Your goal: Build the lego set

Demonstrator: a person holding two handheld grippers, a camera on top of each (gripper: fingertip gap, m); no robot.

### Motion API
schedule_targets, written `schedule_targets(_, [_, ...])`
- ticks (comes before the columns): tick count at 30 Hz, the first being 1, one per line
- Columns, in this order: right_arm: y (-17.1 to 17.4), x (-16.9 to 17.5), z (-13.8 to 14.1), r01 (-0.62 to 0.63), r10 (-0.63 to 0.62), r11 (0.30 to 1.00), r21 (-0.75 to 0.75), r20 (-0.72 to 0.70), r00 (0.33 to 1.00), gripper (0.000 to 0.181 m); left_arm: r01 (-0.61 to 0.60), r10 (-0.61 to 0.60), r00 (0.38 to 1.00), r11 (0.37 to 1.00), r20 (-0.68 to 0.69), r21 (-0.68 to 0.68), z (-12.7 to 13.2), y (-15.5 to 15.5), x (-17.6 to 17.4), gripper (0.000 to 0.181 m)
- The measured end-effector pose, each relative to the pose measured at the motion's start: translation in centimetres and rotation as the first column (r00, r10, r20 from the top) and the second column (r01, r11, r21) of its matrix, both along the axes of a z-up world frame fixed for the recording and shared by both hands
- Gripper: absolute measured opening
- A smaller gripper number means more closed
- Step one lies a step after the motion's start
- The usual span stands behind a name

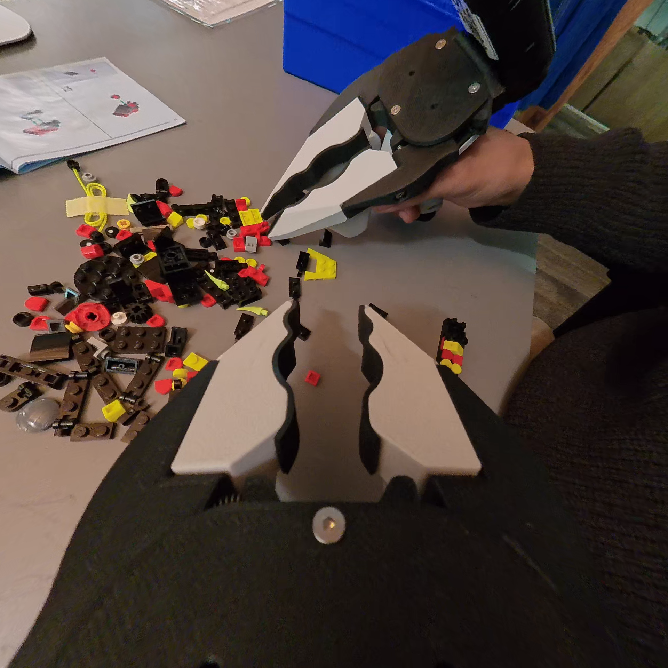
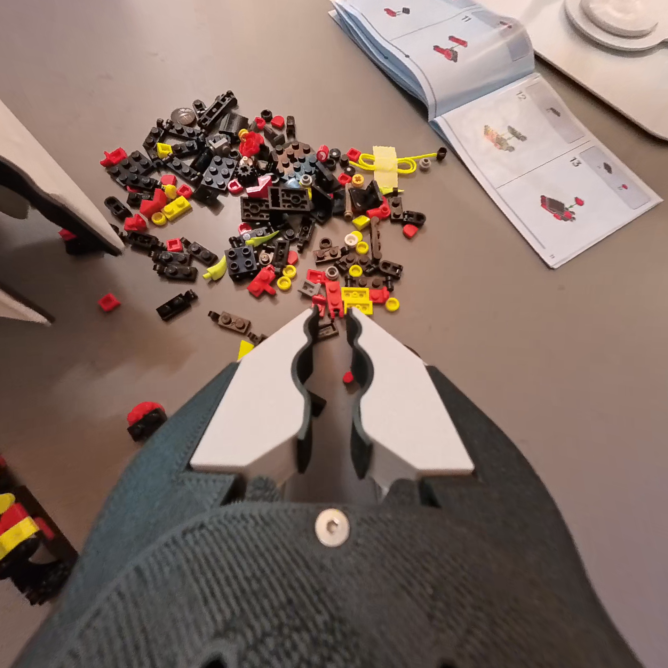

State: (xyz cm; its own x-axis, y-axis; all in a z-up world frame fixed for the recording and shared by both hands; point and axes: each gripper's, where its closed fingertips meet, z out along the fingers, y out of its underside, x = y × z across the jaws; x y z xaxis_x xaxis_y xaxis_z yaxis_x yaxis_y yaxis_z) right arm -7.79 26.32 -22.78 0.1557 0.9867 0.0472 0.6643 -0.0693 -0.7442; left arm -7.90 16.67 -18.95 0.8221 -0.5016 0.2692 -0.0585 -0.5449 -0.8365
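Left gripper (image 1: 329,311) hovering low over bare grey table (image 1: 415,289), fingers apart, nothing between them but a small red tile (image 1: 312,377) lying loose on the surface below. Just right of the right finger, near the table's right edge, a small stacked assembly (image 1: 452,343) of black, red and yellow pieces standing upright. Open room between that assembly and the main pile, broken only by a yellow wedge plate (image 1: 321,265) and a few stray black clips.

Right gripper (image 2: 330,312) at the near rim of the pile of loose lego pieces (image 2: 271,202), fingers parted narrowly, tips flanking a red plate (image 2: 334,298) with a yellow plate (image 2: 356,299) just beside it; whether the tips touch either, impossible to tell. Seen from the left wrist view, same gripper (image 1: 269,226) angled down from the right, held in a hand (image 1: 480,173) with a dark sleeve, tips against the pile's right side.

Only in the right wrist view: a red-and-black piece (image 2: 144,419) alone on bare table to the left of the gripper, well apart from the pile.

Farther out, beyond the pile, an open instruction booklet (image 2: 524,137) lying flat, and a yellow-green cord (image 2: 390,162) bound with pale tape at the pile's far side. Only in the left wrist view: a blue bin (image 1: 361,43) at the table's far right corner.
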Motion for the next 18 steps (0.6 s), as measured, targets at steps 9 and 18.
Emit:
schedule_targets(9, [-0.05,0.01,-0.12,0.002,-0.002,1.000,-0.008,0.002,1.000,0.010,0.000,0.000,1.000,1.000,0.004,-0.006,-0.07,0.00,-0.02,0.031])
schedule_targets(18, [-0.22,0.01,-0.29,-0.005,0.005,1.000,-0.007,0.009,1.000,0.008,-0.004,0.004,1.000,1.000,0.008,-0.012,-0.17,0.05,-0.07,0.032])
